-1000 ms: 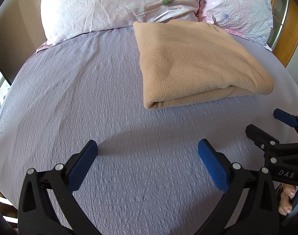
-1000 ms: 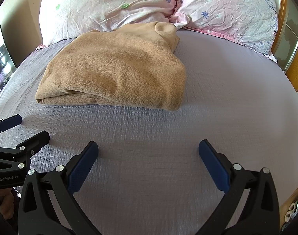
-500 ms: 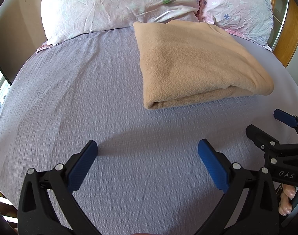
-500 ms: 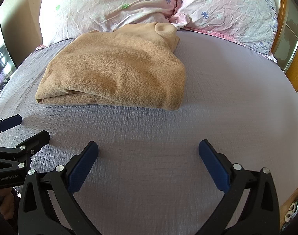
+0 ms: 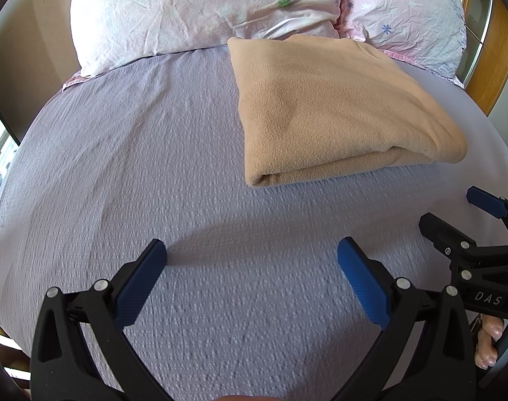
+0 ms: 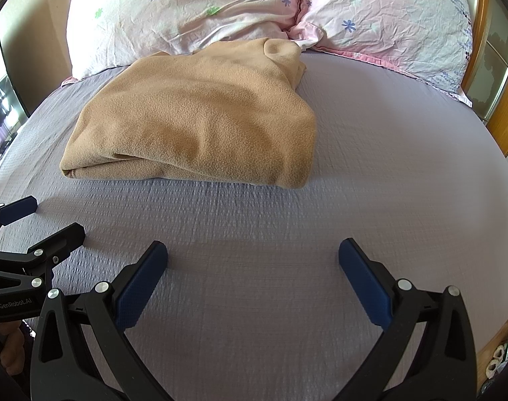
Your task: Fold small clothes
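You hold two grippers over one bed, and neither has anything in it. Your left gripper (image 5: 252,254) hangs above the lilac bedsheet (image 5: 127,153) with its two blue-padded fingers spread wide apart, bare sheet showing between them. Your right gripper (image 6: 253,253) does the same over its own stretch of sheet, its fingers equally splayed and gripping nothing. Each tool shows in the other's camera: the right one sits at the lower right edge of the left wrist view, the left one at the lower left edge of the right wrist view, so the pair sit side by side near the foot of the frame.

One garment is in sight: a tan fleece garment (image 6: 200,117), folded into a thick, roughly rectangular bundle. It lies on the sheet well ahead of both grippers, its layered fold edge facing you and its far end up against the pillows. From the left wrist it sits ahead and to the right (image 5: 331,107); from the right wrist, ahead and to the left.

Two pillows lie across the head of the bed, both in pale pink floral cases: the left pillow (image 6: 187,10) and the right pillow (image 6: 391,20), meeting just behind the bundle.
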The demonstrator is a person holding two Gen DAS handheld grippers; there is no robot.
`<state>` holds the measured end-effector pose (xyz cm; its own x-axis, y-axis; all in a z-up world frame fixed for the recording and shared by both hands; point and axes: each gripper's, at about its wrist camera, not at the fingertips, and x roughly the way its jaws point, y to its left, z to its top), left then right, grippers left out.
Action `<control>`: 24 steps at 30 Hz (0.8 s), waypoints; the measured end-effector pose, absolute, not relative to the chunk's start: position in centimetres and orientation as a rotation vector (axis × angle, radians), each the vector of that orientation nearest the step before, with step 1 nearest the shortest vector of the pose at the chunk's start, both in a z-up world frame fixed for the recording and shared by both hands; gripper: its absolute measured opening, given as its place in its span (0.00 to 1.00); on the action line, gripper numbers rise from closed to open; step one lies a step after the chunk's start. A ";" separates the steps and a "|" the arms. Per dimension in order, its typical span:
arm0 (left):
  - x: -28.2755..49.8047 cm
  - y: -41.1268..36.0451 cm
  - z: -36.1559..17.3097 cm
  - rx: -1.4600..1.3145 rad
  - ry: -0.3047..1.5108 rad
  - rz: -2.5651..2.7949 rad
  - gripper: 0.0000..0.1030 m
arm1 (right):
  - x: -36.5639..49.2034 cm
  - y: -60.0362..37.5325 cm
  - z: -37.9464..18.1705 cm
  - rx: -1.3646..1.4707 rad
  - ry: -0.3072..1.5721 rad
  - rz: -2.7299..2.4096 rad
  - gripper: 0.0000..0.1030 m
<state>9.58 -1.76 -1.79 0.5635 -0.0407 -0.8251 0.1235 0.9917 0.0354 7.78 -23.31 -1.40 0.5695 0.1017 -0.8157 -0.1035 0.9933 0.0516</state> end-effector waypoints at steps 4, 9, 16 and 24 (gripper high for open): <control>9.6 -1.8 -1.8 0.093 0.968 -0.097 0.98 | 7.8 -23.3 -1.4 -0.002 0.957 0.121 0.99; 9.6 -1.8 -1.8 0.093 0.967 -0.096 0.98 | 7.8 -23.3 -1.4 -0.002 0.957 0.121 0.99; 9.7 -1.7 -1.8 0.093 0.966 -0.098 0.98 | 7.8 -23.4 -1.4 -0.003 0.956 0.123 0.99; 9.7 -1.6 -1.8 0.092 0.965 -0.098 0.98 | 7.8 -23.4 -1.4 -0.003 0.956 0.122 0.99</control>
<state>9.70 -1.61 -1.85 0.5655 -0.0418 -0.8237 0.1239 0.9917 0.0347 7.80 -23.37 -1.41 0.5704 0.1027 -0.8149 -0.1052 0.9931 0.0516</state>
